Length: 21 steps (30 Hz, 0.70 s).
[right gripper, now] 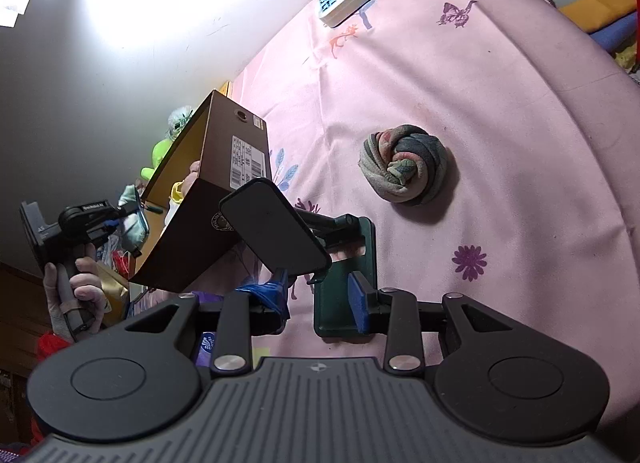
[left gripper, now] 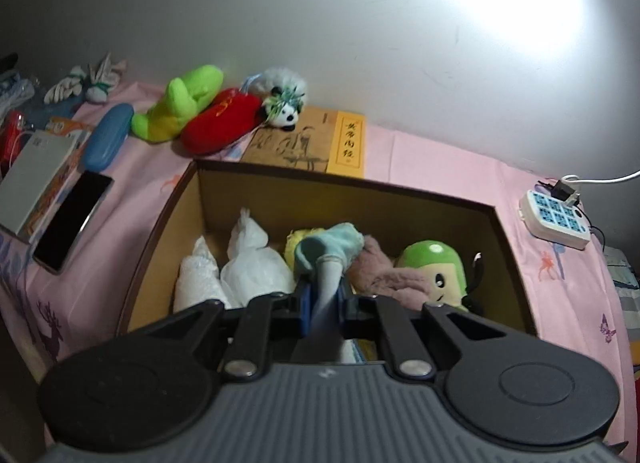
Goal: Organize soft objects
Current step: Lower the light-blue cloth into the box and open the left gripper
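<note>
My left gripper (left gripper: 322, 297) is shut on a pale blue and grey sock (left gripper: 330, 253), held above the open brown cardboard box (left gripper: 344, 189). In the box lie white stuffed bags (left gripper: 244, 263), a pink furry item (left gripper: 382, 269) and a green-headed plush doll (left gripper: 438, 269). My right gripper (right gripper: 320, 301) is open and empty over the pink sheet. A rolled grey and pink sock ball (right gripper: 404, 169) lies on the sheet ahead of it. The left gripper (right gripper: 132, 219) with the sock also shows in the right wrist view, beside the box (right gripper: 208, 199).
A green plush (left gripper: 180, 103), red plush (left gripper: 222, 123) and panda plush (left gripper: 286, 111) lie by the wall behind a book (left gripper: 316, 143). A phone (left gripper: 72, 219), boxes and blue case (left gripper: 108, 135) lie at left. A power strip (left gripper: 556, 219) lies at right. A black phone stand (right gripper: 276, 231) stands before my right gripper.
</note>
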### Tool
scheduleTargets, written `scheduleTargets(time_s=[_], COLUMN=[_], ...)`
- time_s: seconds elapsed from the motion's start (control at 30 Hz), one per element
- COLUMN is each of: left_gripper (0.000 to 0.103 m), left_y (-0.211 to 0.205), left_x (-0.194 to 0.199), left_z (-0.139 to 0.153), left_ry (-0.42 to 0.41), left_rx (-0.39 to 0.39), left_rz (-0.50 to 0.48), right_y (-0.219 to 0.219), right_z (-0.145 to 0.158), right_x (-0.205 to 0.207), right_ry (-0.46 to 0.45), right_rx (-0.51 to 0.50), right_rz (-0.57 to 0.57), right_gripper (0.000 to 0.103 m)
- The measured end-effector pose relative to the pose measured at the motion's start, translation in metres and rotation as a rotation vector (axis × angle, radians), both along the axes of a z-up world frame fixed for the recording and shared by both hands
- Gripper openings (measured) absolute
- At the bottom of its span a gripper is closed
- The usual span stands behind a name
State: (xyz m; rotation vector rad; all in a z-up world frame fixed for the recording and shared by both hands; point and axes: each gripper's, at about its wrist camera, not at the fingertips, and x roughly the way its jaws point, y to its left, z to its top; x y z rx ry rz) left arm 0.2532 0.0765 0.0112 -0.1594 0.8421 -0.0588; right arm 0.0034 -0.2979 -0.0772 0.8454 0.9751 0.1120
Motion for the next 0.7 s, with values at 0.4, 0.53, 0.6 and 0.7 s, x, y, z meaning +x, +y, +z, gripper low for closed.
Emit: scheduleTargets(time_s=[0.4,0.53,0.6,0.7], left_gripper=[0.017,0.056,0.056,0.058], left_y=[0.009,0.005,0.002,-0.004], left_x=[0.013,0.009,0.004,-0.005], left_z=[-0.057,-0.059,-0.055,-0.046], left_ry=[0.154,0.153,0.146,0.142], left_rx=[0.012,0.044,0.063,0.103], left_rz=[0.002,-0.009,-0.023,-0.034], right_y=[0.014,0.018,0.019,0.020], right_z=[0.000,0.000,0.000,-0.001], right_x=[-0.007,-0.006,-0.005,-0.003], right_ry=[0.018,0.022,0.025,0.033], right_rx=[-0.014,-0.021,-0.024,-0.033], right_rz=[-0.051,-0.045,-0.042,-0.037], right_gripper=[0.017,0.017,0.017,0.017])
